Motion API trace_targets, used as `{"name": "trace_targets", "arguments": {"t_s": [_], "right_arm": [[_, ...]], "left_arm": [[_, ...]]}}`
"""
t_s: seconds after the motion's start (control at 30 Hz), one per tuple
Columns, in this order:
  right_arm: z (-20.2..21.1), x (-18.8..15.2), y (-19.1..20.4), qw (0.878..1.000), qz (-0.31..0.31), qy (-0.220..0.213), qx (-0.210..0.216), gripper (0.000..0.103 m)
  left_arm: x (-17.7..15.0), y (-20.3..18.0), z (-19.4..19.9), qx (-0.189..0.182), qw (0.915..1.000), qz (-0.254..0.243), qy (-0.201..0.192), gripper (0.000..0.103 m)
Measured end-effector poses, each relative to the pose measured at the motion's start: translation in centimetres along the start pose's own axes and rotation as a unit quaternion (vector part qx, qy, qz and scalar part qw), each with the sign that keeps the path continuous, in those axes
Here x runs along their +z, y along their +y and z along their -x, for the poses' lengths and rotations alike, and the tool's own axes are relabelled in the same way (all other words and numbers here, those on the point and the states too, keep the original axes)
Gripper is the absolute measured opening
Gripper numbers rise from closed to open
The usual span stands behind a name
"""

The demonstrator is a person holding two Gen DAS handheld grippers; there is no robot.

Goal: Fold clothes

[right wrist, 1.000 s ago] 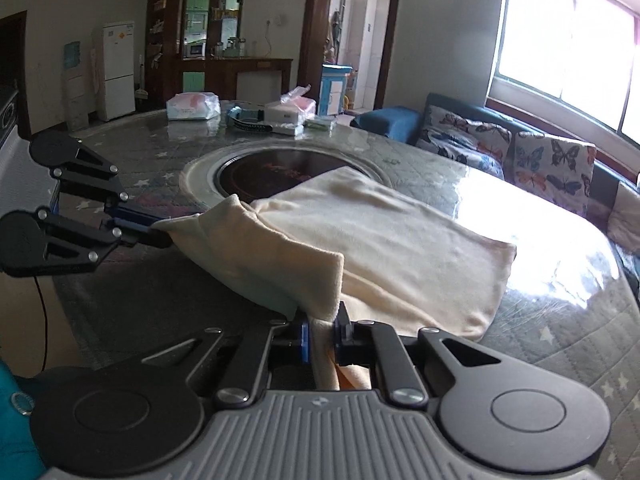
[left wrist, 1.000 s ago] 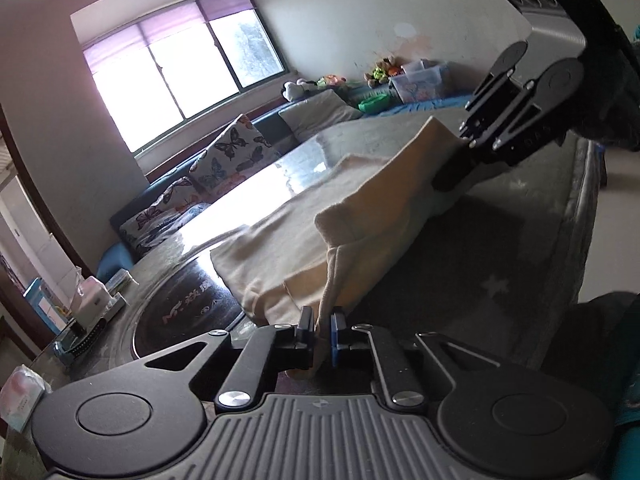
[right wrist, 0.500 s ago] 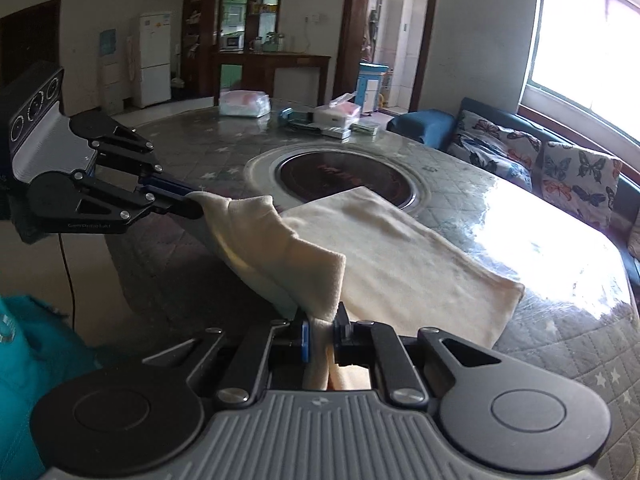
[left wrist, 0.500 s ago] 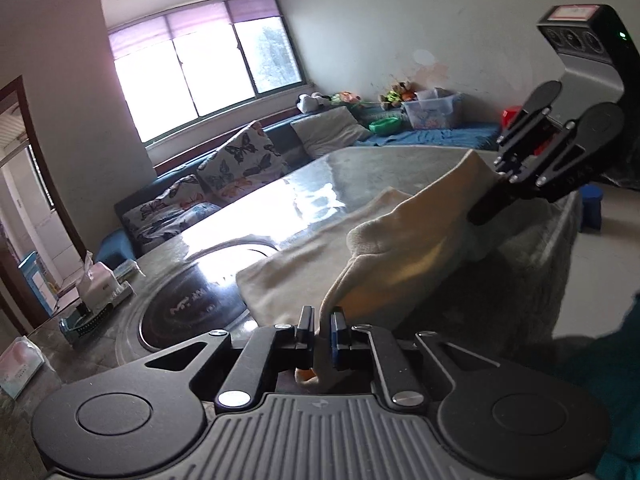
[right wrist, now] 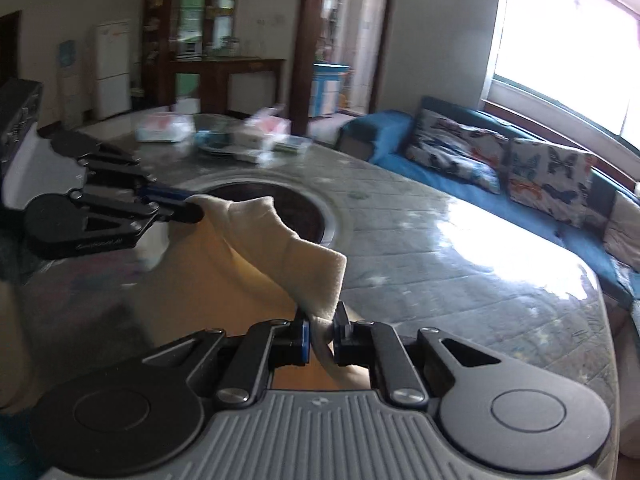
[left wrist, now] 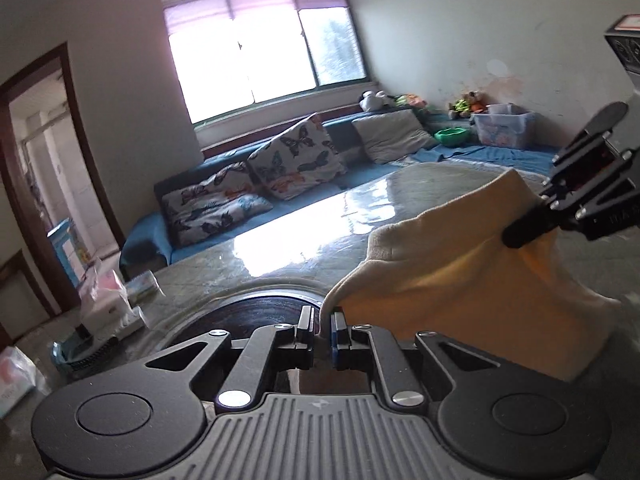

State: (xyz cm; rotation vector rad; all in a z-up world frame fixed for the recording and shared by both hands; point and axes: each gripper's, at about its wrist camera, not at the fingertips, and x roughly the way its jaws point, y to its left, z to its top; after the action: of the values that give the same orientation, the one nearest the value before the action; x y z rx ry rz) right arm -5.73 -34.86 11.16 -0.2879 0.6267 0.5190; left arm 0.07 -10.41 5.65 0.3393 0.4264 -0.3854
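Left gripper [left wrist: 321, 322] and right gripper [right wrist: 321, 326] each clamp a corner of the cream fleece cloth [left wrist: 460, 280], suspended above the glass-topped table [right wrist: 440, 248]. Advise level corners, even tension.

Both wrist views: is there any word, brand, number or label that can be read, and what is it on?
No text can be read in either view.
Embossed line on the left gripper: blurred.
Embossed letters on the right gripper: blurred and cut off.
Red-edged label at the frame edge: too small.
Blue box by the door: print too small.
Table disc: no lettering legible.
Cloth: no print showing.
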Motion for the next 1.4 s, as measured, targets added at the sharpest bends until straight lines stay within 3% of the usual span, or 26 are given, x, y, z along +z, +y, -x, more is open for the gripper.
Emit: {"name": "trace_targets", "arguments": {"t_s": [0.17, 0.2, 0.27, 0.33, 0.43, 0.63, 0.77, 0.9, 1.0, 1.4], "right_arm": [[-5.4, -1.0, -2.3, 0.997, -0.064, 0.014, -0.034, 0.012], [-5.7, -1.2, -2.5, 0.997, -0.073, 0.013, -0.037, 0.019], [-6.5, -2.5, -3.3, 0.992, -0.108, 0.006, -0.068, 0.023], [-5.8, -3.3, -4.2, 0.987, -0.142, -0.014, -0.078, 0.031], [-3.4, -4.4, -4.9, 0.979, -0.162, -0.044, -0.118, 0.032], [-1.7, -5.5, -2.3, 0.988, -0.127, -0.060, -0.069, 0.031], [-3.8, -6.1, -1.0, 0.992, -0.121, -0.034, -0.032, 0.031], [-5.4, -7.6, -1.5, 0.988, -0.143, -0.010, -0.053, 0.030], [-5.1, -8.3, -2.7, 0.983, -0.174, -0.021, -0.051, 0.029], [-2.8, -9.9, -1.5, 0.990, -0.128, -0.015, -0.050, 0.028]], "left_arm": [[-0.9, -0.3, -5.9, 0.022, 0.9983, 0.024, 0.048, 0.010], [-1.2, -0.1, -6.4, 0.025, 0.9978, 0.028, 0.054, 0.012], [-1.6, 0.2, -7.0, 0.033, 0.9968, 0.038, 0.062, 0.016], [-1.6, 0.8, -6.5, 0.043, 0.9960, 0.055, 0.056, 0.029], [-1.3, 1.5, -5.2, 0.052, 0.9943, 0.082, 0.044, 0.028], [-1.9, 1.3, -1.2, 0.030, 0.9910, 0.124, 0.042, 0.029], [-2.9, 0.8, 0.5, 0.023, 0.9888, 0.139, 0.051, 0.029], [-3.7, 0.4, 0.3, 0.013, 0.9884, 0.135, 0.068, 0.029], [-4.4, 0.2, -0.6, 0.006, 0.9874, 0.135, 0.082, 0.029], [-4.9, -1.3, 2.9, -0.036, 0.9887, 0.119, 0.084, 0.026]]}}
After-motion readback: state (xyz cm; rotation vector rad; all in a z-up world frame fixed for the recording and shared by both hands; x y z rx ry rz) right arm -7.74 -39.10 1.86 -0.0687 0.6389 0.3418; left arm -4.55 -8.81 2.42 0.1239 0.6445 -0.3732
